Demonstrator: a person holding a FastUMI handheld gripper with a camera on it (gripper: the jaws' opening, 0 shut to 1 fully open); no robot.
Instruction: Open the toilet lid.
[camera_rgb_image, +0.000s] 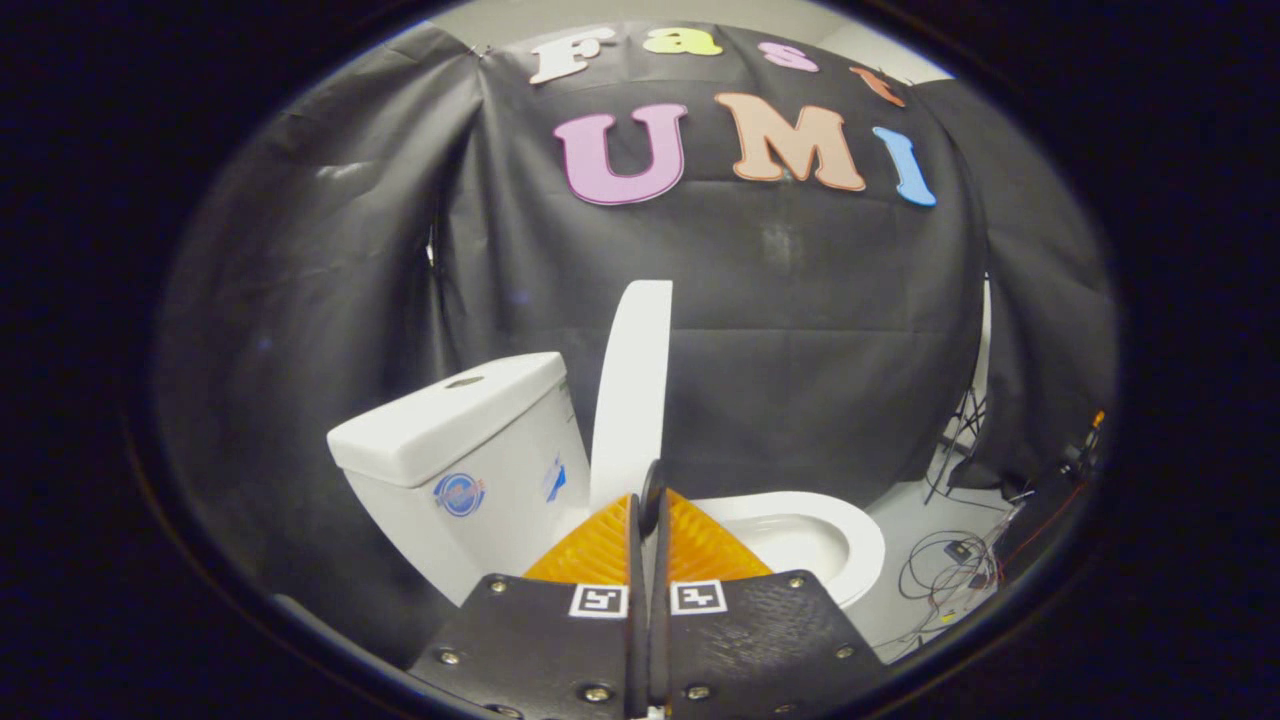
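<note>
White glazed ceramic forms the toilet (800, 540), the largest item: its bowl sits beyond the fingers to the right, with the cistern (470, 440) to the left, both in front of the black cloth wall (800, 330). The body is heavy, rigid and fixed, and is not a part to grip.

The toilet lid (632, 400) stands raised, nearly upright, seen edge-on between cistern and bowl. It rises directly ahead of the fingertips and appears close to, but not resting against, the cistern. Judged from this position, the opening is nearly complete.

Handling assessment: the lid is probably moulded plastic, light, stiff and smooth, so it is slippery under narrow pads. It pivots on a hinge at its base. The free rim offers the best leverage, and a hold on the thin edge suits a two-finger tool. If released short of its balance point it may fall back and slam.

Loose cables (950, 570) lie on the floor to the right, well apart from the toilet.

The gripper (645, 510) has its fingers drawn together with only a narrow slit between them. The lower edge of the lid meets the fingertips, but whether both fingers press on it cannot be told.
</note>
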